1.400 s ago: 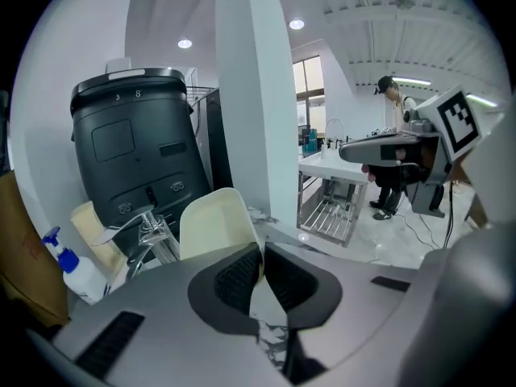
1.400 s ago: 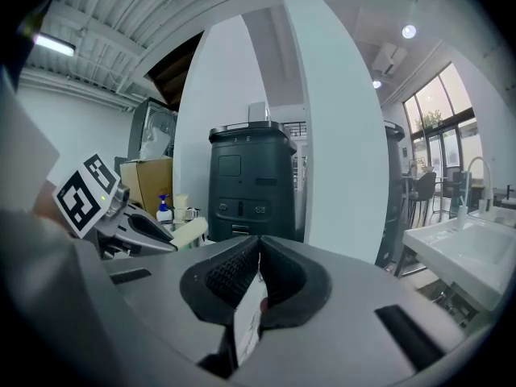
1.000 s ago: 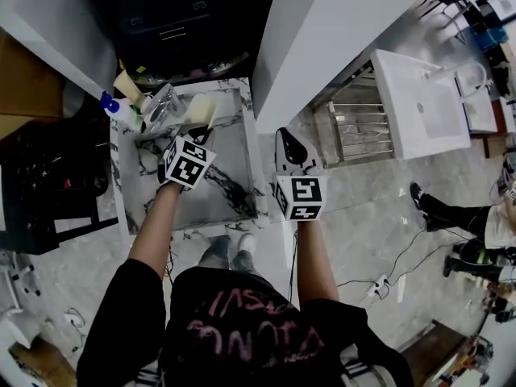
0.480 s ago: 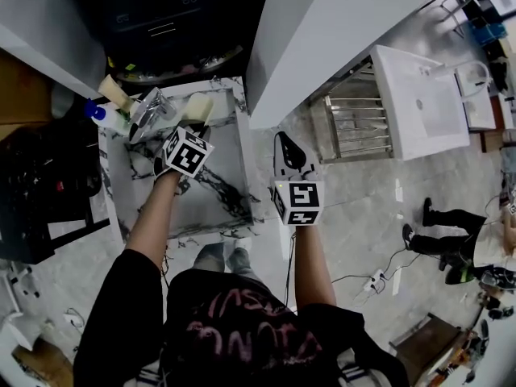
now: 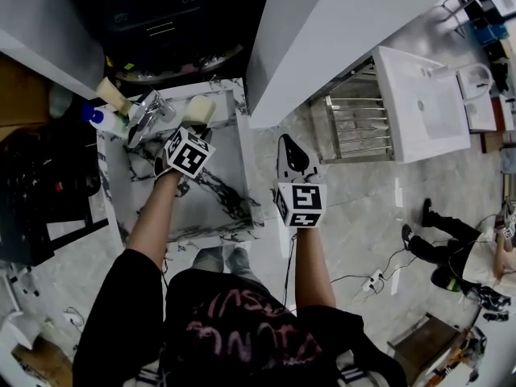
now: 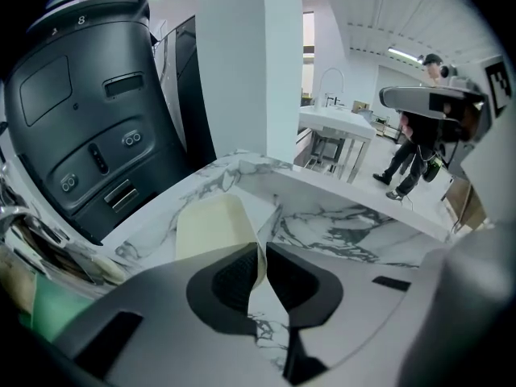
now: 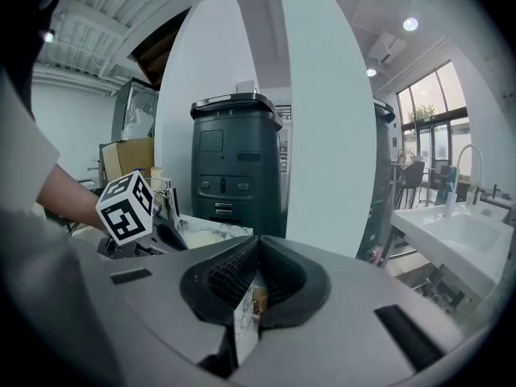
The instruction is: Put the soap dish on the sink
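Note:
The cream soap dish [image 5: 199, 110] lies at the back right corner of the marble sink [image 5: 242, 185], next to the chrome tap [image 5: 145, 107]. My left gripper [image 5: 199, 133] reaches over the basin and is shut on the dish's near rim. In the left gripper view the dish [image 6: 210, 224] rests on the marble ledge, and its thin edge runs down between the closed jaws of the left gripper [image 6: 262, 264]. My right gripper [image 5: 290, 145] hangs just right of the sink, off its edge, shut with nothing in it [image 7: 251, 293].
A blue-capped bottle [image 5: 95, 118] and a beige bottle [image 5: 113, 93] stand left of the tap. A dark bin [image 5: 161, 22] sits behind the sink, with a white pillar [image 5: 322, 39] to its right. Farther right are a metal rack [image 5: 363, 127] and a white basin [image 5: 423, 103].
Almost nothing has moved. My left gripper stays shut on the dish at the sink's back corner; the right gripper has drifted a little. A person at far right has shifted.

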The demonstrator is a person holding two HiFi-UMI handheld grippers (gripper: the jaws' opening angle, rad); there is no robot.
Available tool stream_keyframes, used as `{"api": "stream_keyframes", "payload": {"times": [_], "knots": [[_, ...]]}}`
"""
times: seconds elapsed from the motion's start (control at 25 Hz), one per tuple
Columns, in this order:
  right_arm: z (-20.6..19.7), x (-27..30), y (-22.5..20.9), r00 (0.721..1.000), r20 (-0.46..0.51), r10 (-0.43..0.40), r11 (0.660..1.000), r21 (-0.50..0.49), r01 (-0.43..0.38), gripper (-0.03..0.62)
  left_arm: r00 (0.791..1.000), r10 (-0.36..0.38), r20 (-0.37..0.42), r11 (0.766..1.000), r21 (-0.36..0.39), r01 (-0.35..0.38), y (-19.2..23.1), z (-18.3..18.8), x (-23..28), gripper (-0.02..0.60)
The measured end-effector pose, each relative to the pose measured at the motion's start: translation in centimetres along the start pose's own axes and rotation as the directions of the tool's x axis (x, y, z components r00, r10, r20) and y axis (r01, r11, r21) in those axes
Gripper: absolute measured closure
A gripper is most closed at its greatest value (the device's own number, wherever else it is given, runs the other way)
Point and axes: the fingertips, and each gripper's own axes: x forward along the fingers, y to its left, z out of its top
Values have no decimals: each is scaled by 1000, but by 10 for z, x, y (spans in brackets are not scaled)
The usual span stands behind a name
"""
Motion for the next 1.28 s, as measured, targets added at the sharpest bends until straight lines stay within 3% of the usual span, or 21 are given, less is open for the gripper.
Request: {"api": "stream_keyframes", "payload": {"times": [0.24,0.8,1.08,1.28], "knots": [[1,-1,2,1000,1,4,1000,-6,-4,583,1000,-3,15,1000,3,3,-1,5,-3,482],[18,-19,20,999,39,37,999,-17,-36,583,993,57,104,998,-30,-54,-8,18,-51,477],[25,-44,25,997,63,43,999,-3,-43,583,974,122,192,992,-68,-111,-19,29,-95,525],[30,-65,32,994,99,52,999,-13,-51,583,947,181,266,983,-94,-161,-28,30,-128,557]]}}
